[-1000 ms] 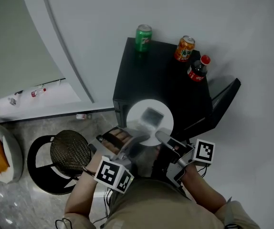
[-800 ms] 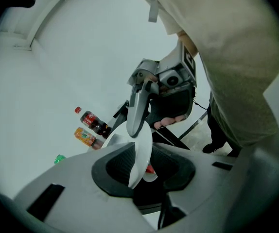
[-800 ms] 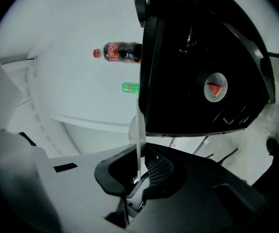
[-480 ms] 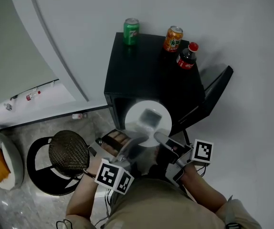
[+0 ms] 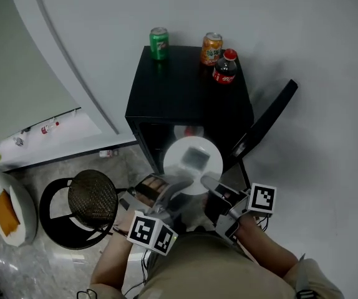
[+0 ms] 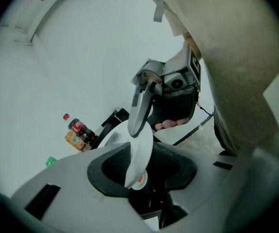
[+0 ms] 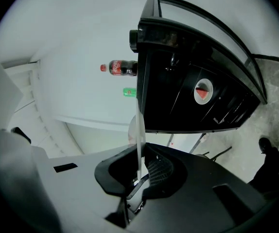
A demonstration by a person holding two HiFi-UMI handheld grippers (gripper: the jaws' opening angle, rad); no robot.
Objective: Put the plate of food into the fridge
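The person is holding the white plate [image 5: 176, 162] flat, just in front of the open black fridge [image 5: 188, 98], down by its dark opening. The plate is not going inside yet.

The right gripper [image 7: 138, 176] is pinching the plate's thin rim tight. The left gripper [image 6: 142, 161] has the rim between its jaws too. Those jaws have just been opening a little. They seem to be pressing on the rim, but that is hard to see.

The plate is looking round, smooth and hard. I think it is light and will not bend, but it could break if it falls, and the smooth rim could slip. The rim is the best place to hold, one gripper on each side, keeping it flat so the pale, blurry food [image 5: 196, 157] is not sliding off.

The fridge is a shiny box with its door [image 5: 266, 120] swinging out to the right. A green can [image 5: 159, 43], an orange can [image 5: 211, 48] and a cola bottle [image 5: 225, 66] are standing on top.
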